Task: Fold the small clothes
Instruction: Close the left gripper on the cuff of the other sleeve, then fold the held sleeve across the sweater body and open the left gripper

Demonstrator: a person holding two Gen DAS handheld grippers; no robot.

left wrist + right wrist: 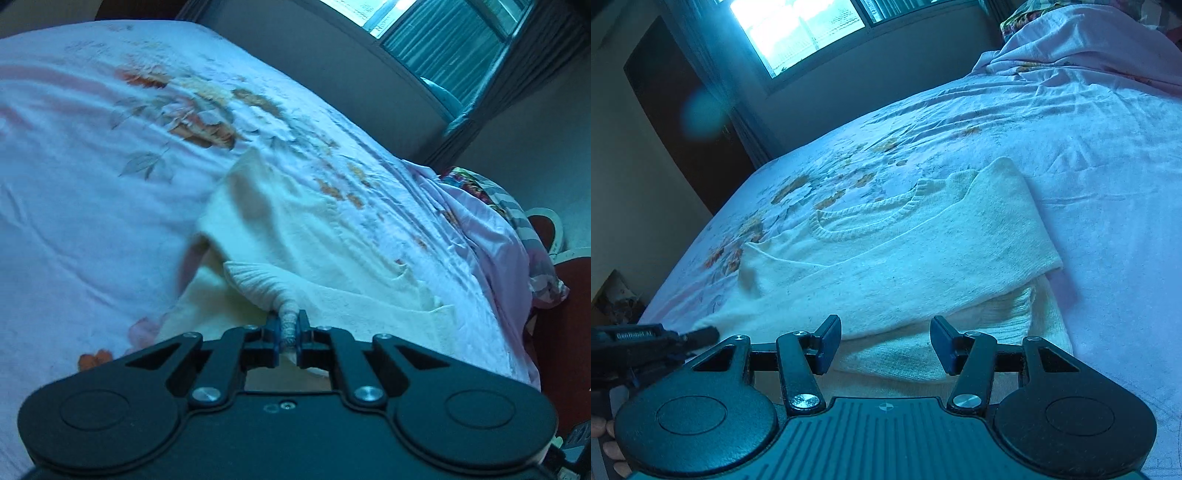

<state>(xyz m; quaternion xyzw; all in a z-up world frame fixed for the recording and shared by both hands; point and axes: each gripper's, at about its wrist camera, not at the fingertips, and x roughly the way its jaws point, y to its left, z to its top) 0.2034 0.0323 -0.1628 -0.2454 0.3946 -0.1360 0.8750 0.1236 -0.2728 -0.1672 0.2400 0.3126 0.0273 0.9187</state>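
A small cream knitted sweater (905, 254) lies on the floral bedsheet (1108, 166), with its right sleeve folded across the body. My left gripper (289, 326) is shut on the ribbed cuff of the other sleeve (266, 284) and holds it lifted over the sweater (332, 236). My right gripper (884, 341) is open and empty, just above the sweater's near hem. The left gripper also shows at the left edge of the right wrist view (646, 345).
The bed fills both views. A bunched sheet and patterned pillows (491, 199) lie at the head end. A window (798, 26) and a dark door (676, 110) are on the far wall. A red chair (569, 295) stands beside the bed.
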